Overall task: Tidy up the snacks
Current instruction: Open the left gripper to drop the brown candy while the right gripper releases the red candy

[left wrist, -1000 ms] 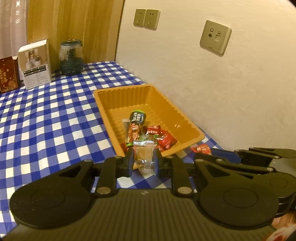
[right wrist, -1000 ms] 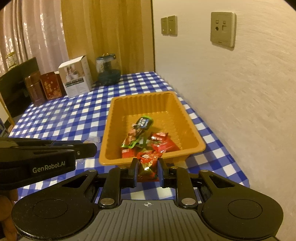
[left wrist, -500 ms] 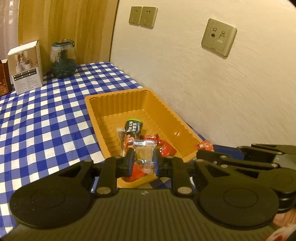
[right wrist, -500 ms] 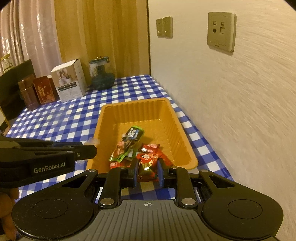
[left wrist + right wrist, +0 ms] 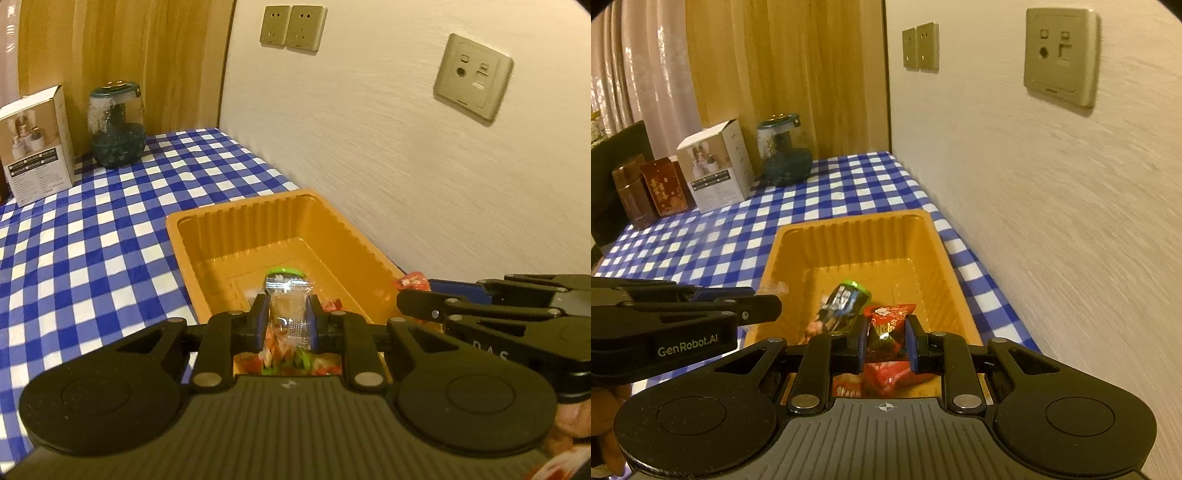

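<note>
- Left tool (image 5: 286, 317): fingers narrow, clamped on a clear-wrapped snack (image 5: 290, 306), which hangs over the near end of the orange tray (image 5: 236, 221). Held above the tray, not in it, prob. so it can drop onto the pile w/o the fingers digging into what's there.
- Right tool (image 5: 886, 341): pinched on a red snack packet (image 5: 888, 325), also poised over the tray's near end, just right of the left tool's fingers. Both tools side by side, so looks like 2 drops at once (my guess).
- Tray sits on the blue-check counter (image 5: 92, 240), close beside the wall, long side running along it; open top faces up, easy to reach from the near side.
- Tray contents: a dark packet w/ green end (image 5: 846, 299) lying tilted across the floor, plus several red packets (image 5: 886, 376) bunched at the near end under the tools. Far half of the tray is bare.
- Other stuff well apart at the back of the counter: white box (image 5: 714, 166), glass jar (image 5: 783, 151) (dark stuff inside, can't tell what), two brown-red boxes (image 5: 652, 190). Not snacks to sort, as far as I can tell.
- Risk: the light wrappers may cling to the pads on release.
</note>
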Demonstrator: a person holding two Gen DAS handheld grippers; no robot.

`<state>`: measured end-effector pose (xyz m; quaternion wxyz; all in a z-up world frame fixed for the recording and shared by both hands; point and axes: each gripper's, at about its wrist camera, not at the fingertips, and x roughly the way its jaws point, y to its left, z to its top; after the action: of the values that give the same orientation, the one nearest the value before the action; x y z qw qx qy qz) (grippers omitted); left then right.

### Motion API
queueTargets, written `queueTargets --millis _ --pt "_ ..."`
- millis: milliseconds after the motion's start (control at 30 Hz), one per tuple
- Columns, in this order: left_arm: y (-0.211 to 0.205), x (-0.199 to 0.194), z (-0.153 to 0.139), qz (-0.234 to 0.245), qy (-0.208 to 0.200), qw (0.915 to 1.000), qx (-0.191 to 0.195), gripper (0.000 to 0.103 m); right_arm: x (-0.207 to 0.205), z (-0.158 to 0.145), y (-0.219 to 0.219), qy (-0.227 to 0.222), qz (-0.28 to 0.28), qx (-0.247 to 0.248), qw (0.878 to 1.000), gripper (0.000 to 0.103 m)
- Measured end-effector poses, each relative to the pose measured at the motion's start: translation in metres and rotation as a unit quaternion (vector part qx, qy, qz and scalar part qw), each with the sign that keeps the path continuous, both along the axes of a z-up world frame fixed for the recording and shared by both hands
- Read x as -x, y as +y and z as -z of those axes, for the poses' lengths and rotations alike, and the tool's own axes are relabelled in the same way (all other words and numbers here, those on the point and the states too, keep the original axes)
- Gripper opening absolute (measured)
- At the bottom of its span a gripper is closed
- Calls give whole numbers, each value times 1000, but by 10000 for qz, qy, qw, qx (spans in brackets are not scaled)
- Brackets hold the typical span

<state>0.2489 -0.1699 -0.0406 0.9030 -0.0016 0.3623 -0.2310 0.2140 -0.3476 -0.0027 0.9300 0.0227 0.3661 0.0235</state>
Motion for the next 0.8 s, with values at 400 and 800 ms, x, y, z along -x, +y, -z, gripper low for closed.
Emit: queueTargets --millis 400,800 --pt "-7 -43 25 25 -14 10000 -19 19 -54 24 -9 97 -18 54 9999 22" --pt "-13 -68 39 29 16 10000 -47 21 -78 41 -13 213 33 103 9997 22"
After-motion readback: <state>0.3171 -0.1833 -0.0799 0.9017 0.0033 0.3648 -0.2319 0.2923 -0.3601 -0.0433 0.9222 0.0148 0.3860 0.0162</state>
